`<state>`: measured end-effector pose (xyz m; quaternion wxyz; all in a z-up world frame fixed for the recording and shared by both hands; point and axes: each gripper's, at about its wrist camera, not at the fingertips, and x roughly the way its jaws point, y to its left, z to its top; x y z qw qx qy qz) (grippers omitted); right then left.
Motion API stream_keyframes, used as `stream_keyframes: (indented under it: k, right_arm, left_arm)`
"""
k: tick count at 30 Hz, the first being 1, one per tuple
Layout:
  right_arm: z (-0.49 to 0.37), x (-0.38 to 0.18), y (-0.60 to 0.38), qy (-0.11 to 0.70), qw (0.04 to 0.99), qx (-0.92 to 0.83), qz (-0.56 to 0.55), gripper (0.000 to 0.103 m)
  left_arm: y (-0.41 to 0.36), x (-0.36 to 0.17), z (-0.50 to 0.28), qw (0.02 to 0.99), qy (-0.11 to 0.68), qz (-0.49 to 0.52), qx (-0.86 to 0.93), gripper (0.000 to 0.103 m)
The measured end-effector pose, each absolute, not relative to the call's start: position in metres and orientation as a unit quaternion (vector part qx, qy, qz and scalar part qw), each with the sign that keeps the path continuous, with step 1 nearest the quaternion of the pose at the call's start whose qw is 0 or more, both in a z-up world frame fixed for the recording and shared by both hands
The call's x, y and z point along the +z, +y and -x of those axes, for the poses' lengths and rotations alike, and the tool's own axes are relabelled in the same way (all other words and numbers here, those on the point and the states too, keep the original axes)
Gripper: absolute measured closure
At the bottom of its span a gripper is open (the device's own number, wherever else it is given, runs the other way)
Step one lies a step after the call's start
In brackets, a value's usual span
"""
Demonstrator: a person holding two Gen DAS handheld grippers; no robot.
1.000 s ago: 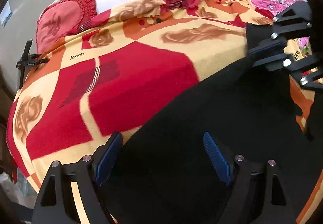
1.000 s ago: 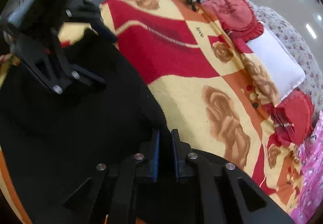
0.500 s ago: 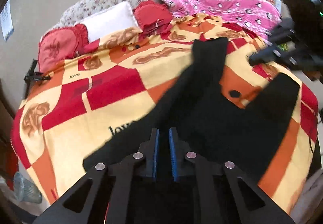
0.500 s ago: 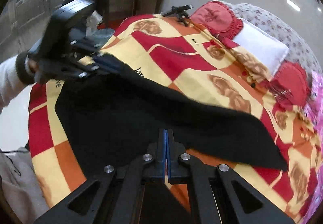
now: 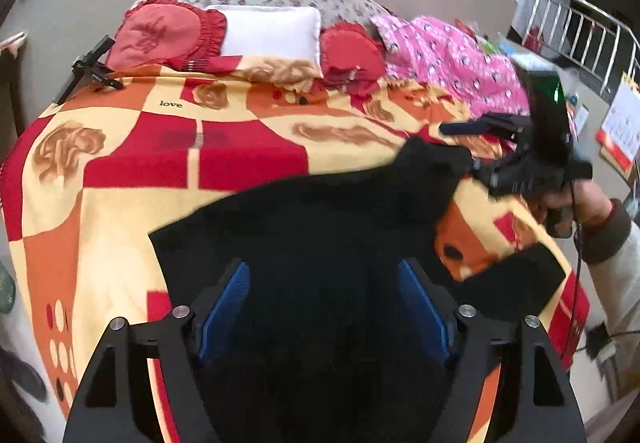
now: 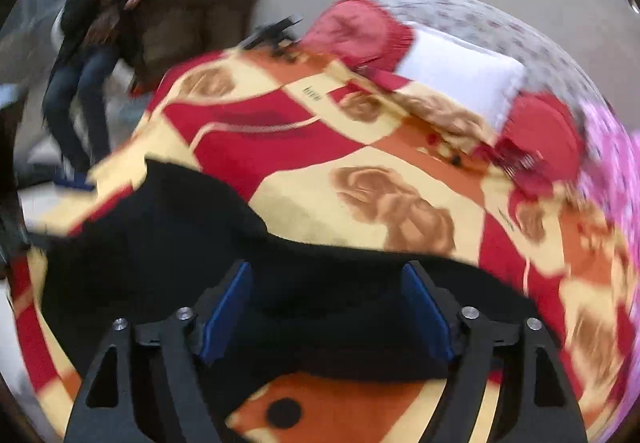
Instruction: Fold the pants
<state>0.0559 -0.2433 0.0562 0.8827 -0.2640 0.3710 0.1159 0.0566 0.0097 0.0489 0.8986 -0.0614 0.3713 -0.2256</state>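
Black pants (image 5: 320, 227) lie spread on the red, orange and yellow blanket (image 5: 168, 163) of the bed. My left gripper (image 5: 324, 307) is open, its blue pads on either side above the near part of the pants. In the left wrist view my right gripper (image 5: 476, 147) shows at the right, open, by the far corner of the pants. In the right wrist view my right gripper (image 6: 326, 307) is open over the black pants (image 6: 168, 235), holding nothing. The view is blurred.
Red ruffled cushions (image 5: 160, 31), a white pillow (image 5: 268, 29) and a pink patterned quilt (image 5: 448, 59) lie at the head of the bed. A black clamp (image 5: 94, 65) sits at the bed's left edge. A seated person (image 6: 88, 43) is beyond the bed's corner.
Both grippers were shut on the pants half a second ago and are now open. The pants have dropped flat onto the blanket. The right gripper has swung toward the far corner.
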Motion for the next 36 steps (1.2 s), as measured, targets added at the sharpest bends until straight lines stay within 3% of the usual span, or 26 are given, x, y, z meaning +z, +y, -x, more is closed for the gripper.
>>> stream_keyframes:
  k: [4,8,9,10,11,17,23,30,32,35,36]
  right_arm:
    - [-0.073,0.040,-0.215,0.378,0.844,0.145,0.353,0.017]
    - [-0.086,0.013,-0.191,0.372,0.806,0.171,0.428,0.023]
    - [-0.090,0.001,-0.189,0.383,0.793,0.172,0.442,0.043]
    - [-0.094,-0.008,-0.189,0.396,0.785,0.171,0.444,0.087]
    - [-0.096,-0.015,-0.191,0.411,0.780,0.169,0.440,0.096]
    - [-0.056,0.007,-0.207,0.418,0.810,0.178,0.371,0.095]
    - [0.048,0.034,-0.214,0.402,0.838,0.197,0.312,0.095]
    - [0.132,-0.019,-0.207,0.401,0.875,0.200,0.183,0.094]
    - [0.135,-0.048,-0.207,0.432,0.867,0.199,0.150,0.091]
    - [0.138,-0.048,-0.214,0.424,0.876,0.196,0.123,0.086]
    - [0.134,-0.039,-0.221,0.430,0.873,0.206,0.100,0.077]
  left_arm:
    - [0.013,0.033,-0.084,0.885,0.409,0.092,-0.203,0.023]
    - [0.013,0.017,-0.112,0.869,0.435,0.142,-0.188,0.023]
    - [0.014,0.014,-0.118,0.866,0.437,0.154,-0.185,0.023]
    - [0.014,0.012,-0.123,0.864,0.438,0.165,-0.183,0.023]
    - [0.015,0.012,-0.123,0.864,0.438,0.172,-0.181,0.023]
    - [0.024,0.025,-0.093,0.874,0.415,0.187,-0.170,0.023]
    - [0.051,0.037,-0.014,0.882,0.360,0.244,-0.182,0.022]
    - [0.077,-0.006,0.038,0.863,0.369,0.309,-0.152,0.018]
    - [0.084,-0.014,0.044,0.853,0.379,0.329,-0.147,0.018]
    - [0.091,-0.022,0.053,0.851,0.381,0.337,-0.133,0.018]
    - [0.090,-0.021,0.055,0.852,0.381,0.334,-0.129,0.018]
